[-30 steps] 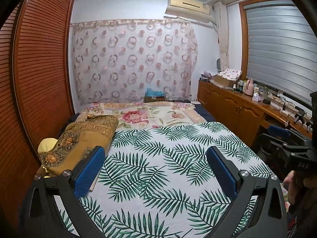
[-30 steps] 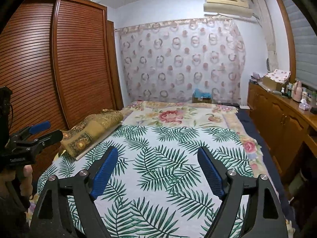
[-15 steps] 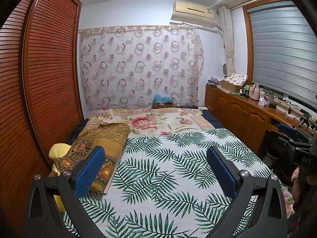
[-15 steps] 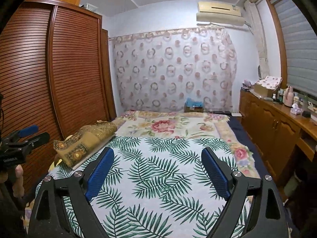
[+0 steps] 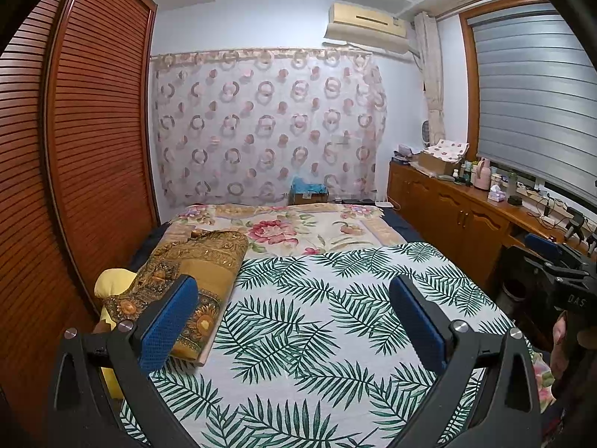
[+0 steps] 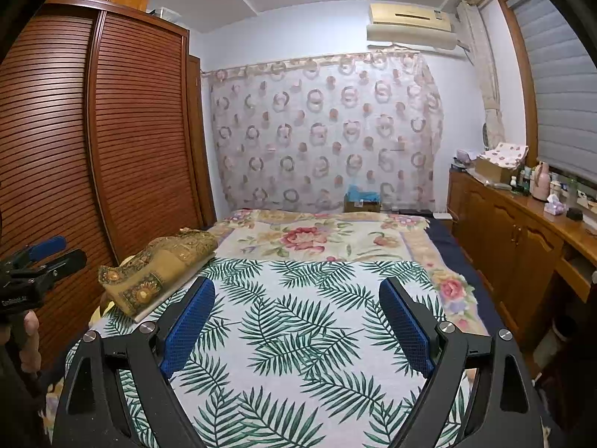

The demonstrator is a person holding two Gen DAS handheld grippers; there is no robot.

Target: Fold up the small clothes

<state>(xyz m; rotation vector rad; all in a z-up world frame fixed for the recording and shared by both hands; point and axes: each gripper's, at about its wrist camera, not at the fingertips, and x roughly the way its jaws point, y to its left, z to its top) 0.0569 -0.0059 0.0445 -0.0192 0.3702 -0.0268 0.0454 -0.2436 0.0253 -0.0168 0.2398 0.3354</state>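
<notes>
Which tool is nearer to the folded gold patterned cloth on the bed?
Left. The left tool hangs with its left finger just in front of the gold cloth; the right tool is farther right, over the palm-leaf sheet.

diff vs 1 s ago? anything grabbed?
Nothing grabbed. Both views tilted up: more ceiling shows, and the bed sits lower. Left claw and right claw stay open and empty. The folded brown cloth lies where it was on the leaf-print sheet.
</notes>
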